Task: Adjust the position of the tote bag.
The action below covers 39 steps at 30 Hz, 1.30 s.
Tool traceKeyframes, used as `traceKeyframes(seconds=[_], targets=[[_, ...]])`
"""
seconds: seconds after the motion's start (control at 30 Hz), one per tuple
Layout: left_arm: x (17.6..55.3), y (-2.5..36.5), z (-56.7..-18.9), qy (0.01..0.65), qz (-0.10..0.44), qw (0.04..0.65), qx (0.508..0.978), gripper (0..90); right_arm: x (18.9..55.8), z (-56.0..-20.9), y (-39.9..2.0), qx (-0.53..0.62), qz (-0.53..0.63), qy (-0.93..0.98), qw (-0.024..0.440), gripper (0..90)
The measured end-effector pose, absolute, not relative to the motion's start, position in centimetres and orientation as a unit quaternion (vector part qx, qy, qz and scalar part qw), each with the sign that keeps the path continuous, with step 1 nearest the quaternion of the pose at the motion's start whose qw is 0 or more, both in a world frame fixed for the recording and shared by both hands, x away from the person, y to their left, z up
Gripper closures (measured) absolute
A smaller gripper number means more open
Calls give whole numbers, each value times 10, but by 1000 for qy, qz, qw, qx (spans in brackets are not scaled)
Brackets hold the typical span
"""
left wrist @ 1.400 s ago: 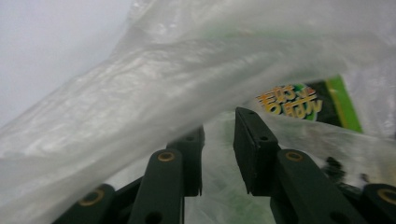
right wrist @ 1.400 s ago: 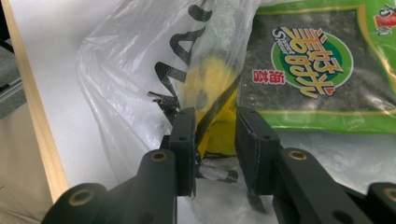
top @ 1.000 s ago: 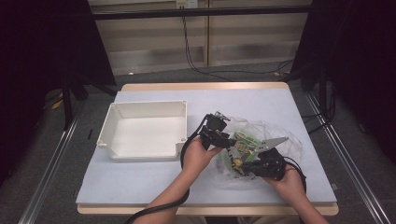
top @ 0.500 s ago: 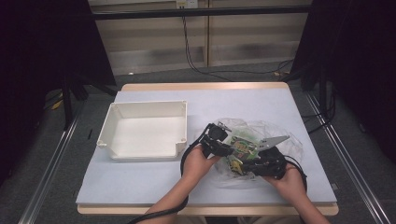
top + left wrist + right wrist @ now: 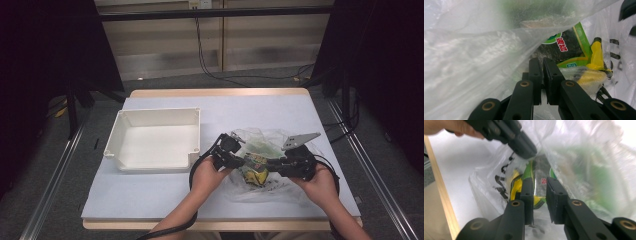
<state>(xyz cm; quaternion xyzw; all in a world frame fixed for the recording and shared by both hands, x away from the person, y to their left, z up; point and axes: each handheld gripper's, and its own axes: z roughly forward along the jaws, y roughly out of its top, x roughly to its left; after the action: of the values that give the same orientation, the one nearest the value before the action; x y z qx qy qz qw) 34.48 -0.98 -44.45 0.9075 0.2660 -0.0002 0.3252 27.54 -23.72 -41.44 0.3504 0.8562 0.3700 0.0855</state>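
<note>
Both grippers sit at the clear plastic bag (image 5: 265, 165), which lies on the table (image 5: 150, 195) just to the right of the white tray (image 5: 152, 145) (tray is bare inside). Left gripper (image 5: 227, 152) is at the bag's edge nearest the tray; in the left gripper view its jaws are nearly pressed together with a thin slit between them, and film lies around them, but I cannot tell whether any film is actually pinched. Right gripper (image 5: 280, 167) is at the bag's side away from the tray; in the right gripper view its jaws stand slightly spread with a green-and-yellow snack packet (image 5: 524, 180) seen between them, through or inside the film, nothing firmly clamped that I can see.

Packets sit inside the bag: a green seaweed-type packet (image 5: 571, 50) and a yellow wrapped item (image 5: 591, 77) beside it.

Risks from here, as judgement:
- thin film could slip out of the near-closed left jaws, so the bag mouth collapses over the packets
- right jaws may close on film together with the packet, dragging the whole bag instead of the contents
- pulling the two grippers apart hard could tear the film
- the loose bag could slide away from the tray since nothing anchors it
</note>
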Motion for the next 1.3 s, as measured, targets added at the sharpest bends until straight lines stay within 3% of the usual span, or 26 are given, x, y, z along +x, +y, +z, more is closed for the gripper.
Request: traceKeyframes(seconds=[0.23, 1.3], targets=[[344, -6, -446, 269, -3, 326, 906, 870, 290, -407, -246, 357, 373, 853, 83, 827], [338, 8, -461, 256, -5, 312, 915, 892, 355, -446, -278, 451, 356, 815, 78, 868]])
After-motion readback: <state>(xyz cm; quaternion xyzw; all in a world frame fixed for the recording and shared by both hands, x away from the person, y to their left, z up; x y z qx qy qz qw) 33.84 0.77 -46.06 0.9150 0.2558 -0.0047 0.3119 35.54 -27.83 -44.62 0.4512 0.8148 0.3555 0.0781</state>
